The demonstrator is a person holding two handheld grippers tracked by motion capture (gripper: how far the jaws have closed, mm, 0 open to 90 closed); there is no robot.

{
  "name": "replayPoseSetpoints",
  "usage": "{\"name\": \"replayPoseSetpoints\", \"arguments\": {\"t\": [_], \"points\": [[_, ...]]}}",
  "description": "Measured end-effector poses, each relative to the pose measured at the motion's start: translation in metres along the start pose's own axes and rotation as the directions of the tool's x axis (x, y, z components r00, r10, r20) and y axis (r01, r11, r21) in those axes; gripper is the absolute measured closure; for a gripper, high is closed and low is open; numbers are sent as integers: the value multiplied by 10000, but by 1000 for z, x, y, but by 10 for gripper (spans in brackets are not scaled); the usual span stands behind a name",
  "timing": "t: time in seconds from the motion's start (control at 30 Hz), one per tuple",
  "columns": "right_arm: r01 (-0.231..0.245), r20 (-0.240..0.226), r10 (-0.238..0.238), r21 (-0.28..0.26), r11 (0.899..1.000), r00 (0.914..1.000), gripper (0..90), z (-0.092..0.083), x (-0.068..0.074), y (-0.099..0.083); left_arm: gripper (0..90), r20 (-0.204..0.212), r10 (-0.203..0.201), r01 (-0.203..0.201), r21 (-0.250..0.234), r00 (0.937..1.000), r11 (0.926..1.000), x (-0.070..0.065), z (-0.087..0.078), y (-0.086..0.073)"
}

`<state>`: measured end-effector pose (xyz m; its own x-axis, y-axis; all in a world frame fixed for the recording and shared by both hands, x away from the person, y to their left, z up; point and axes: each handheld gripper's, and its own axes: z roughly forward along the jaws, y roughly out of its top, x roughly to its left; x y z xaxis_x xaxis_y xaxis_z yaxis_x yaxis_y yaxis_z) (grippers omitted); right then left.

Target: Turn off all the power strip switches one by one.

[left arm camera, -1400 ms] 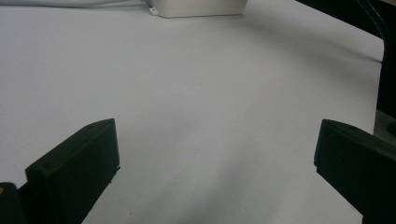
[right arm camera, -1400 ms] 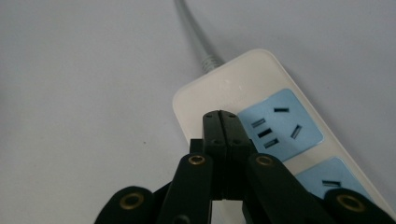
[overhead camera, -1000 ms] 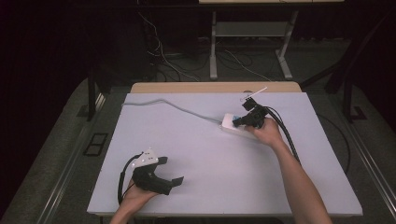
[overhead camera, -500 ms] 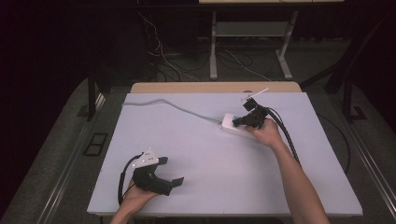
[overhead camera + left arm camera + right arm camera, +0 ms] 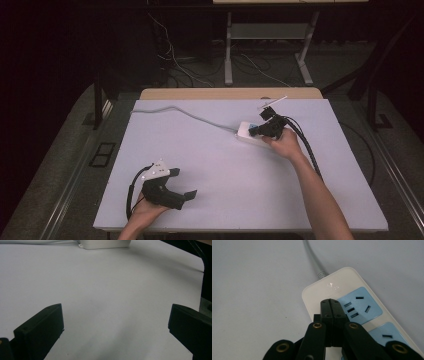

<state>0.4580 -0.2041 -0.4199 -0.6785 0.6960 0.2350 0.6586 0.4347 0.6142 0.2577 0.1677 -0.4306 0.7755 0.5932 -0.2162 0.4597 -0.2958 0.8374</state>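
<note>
A white power strip with blue socket faces lies at the back right of the white table, its grey cord running off to the back left. My right gripper is shut with nothing between its jaws, and its tips rest over the strip's cord end beside the first socket. The same gripper sits on the strip in the high view. My left gripper rests near the front left edge, jaws wide open and empty. In the left gripper view its fingers frame bare table, with the strip far ahead.
The white tabletop has bare room in the middle. A thin white stick lies behind the right gripper. The right gripper's black cable trails along the forearm. Dark floor, cables and a metal stand lie beyond the far edge.
</note>
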Motion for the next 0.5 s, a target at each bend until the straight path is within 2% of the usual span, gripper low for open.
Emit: {"name": "replayPoseSetpoints", "arguments": {"t": [0.07,0.23,0.3,0.4,0.5], "points": [[-15,35,16,-109,9999,10000,900,0,1,-1,0,7,-18,18,-4,10000,10000,0,0,0],[-2,-3,3,24,10000,10000,900,0,1,1,0,26,-44,44,22,10000,10000,2,1,0],[57,22,-57,-154,9999,10000,900,-3,1,2,0,26,-39,39,33,10000,10000,2,1,0],[202,101,-202,14,9998,9997,900,-5,1,2,0,29,-45,45,28,10000,10000,2,1,0],[73,-22,-73,-176,9998,10000,900,-9,-1,1,0,22,-71,70,24,10000,10000,2,1,0]]}}
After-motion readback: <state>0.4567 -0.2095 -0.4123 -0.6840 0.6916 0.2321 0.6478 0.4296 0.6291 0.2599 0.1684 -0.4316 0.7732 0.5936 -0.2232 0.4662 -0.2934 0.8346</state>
